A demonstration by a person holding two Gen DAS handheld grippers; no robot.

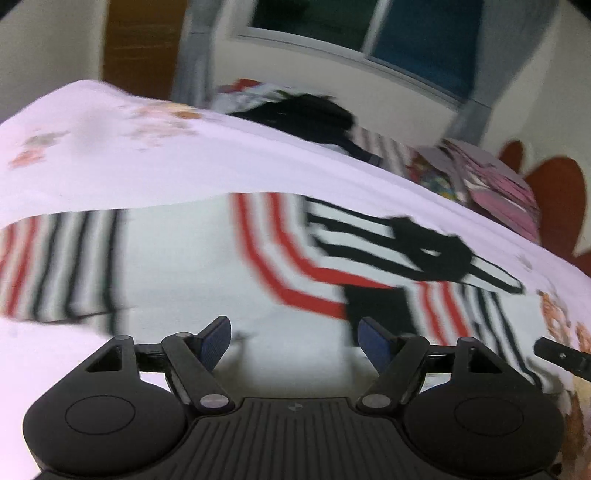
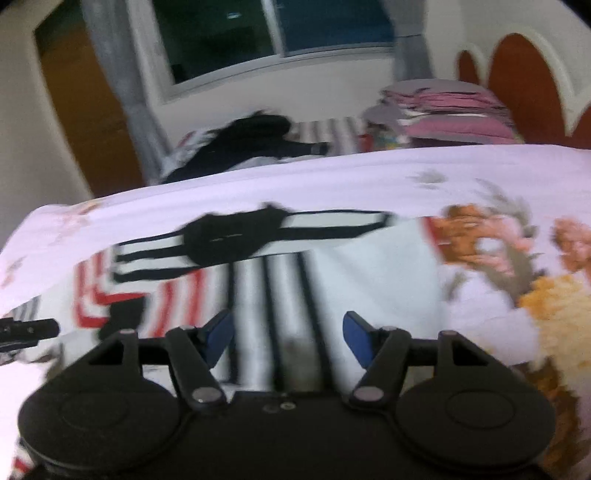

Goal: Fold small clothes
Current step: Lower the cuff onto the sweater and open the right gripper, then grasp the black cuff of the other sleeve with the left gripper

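A small white garment (image 1: 177, 266) with red and black stripes and a black bow (image 1: 428, 247) lies spread on a pale floral bedsheet (image 1: 110, 147). My left gripper (image 1: 293, 341) is open and empty, just above the garment's plain white middle. In the right wrist view the same garment (image 2: 280, 280) and its bow (image 2: 232, 236) show. My right gripper (image 2: 288, 338) is open and empty over the black-striped part. The tip of the other gripper shows at the right edge of the left view (image 1: 561, 356) and the left edge of the right view (image 2: 26, 328). Both views are blurred.
A pile of dark clothes (image 1: 306, 114) lies at the far side of the bed. A stack of folded pink and grey clothes (image 2: 450, 110) sits at the far right by a red and white headboard (image 2: 524, 77). A window (image 2: 266, 33) and curtains are behind.
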